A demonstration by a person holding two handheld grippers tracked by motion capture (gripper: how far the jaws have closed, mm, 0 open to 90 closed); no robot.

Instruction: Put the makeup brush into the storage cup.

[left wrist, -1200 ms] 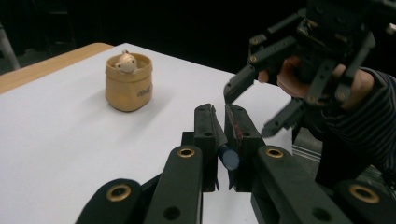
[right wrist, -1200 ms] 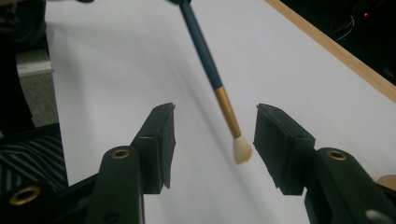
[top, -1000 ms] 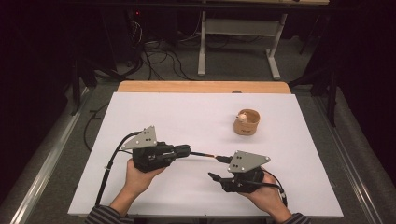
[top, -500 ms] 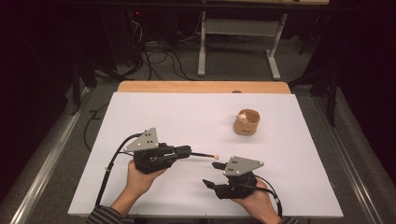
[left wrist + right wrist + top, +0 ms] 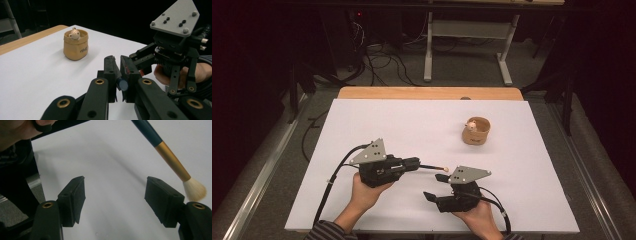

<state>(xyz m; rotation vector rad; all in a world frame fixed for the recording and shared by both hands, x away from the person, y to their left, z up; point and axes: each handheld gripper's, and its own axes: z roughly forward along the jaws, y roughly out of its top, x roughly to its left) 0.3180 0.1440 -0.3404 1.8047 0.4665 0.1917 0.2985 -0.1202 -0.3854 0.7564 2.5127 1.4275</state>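
Observation:
A paintbrush with a dark blue handle, gold ferrule and pale bristles hangs over the white table. My left gripper is shut on the handle's end, and the brush points right. My right gripper stands open just below the bristle tip, touching nothing. In the right gripper view the gripper has its jaws wide apart, with the bristles above the right pad. A tan cup with a small figure inside stands at the back right. In the left gripper view the cup is upright.
The right hand and its gripper sit close beside the left jaws. A wooden strip borders the table's far edge. Beyond it are cables and a metal stand on the floor.
My right gripper has drawn back toward the near edge and to the left, turning away from the brush tip. The left gripper and brush have held still.

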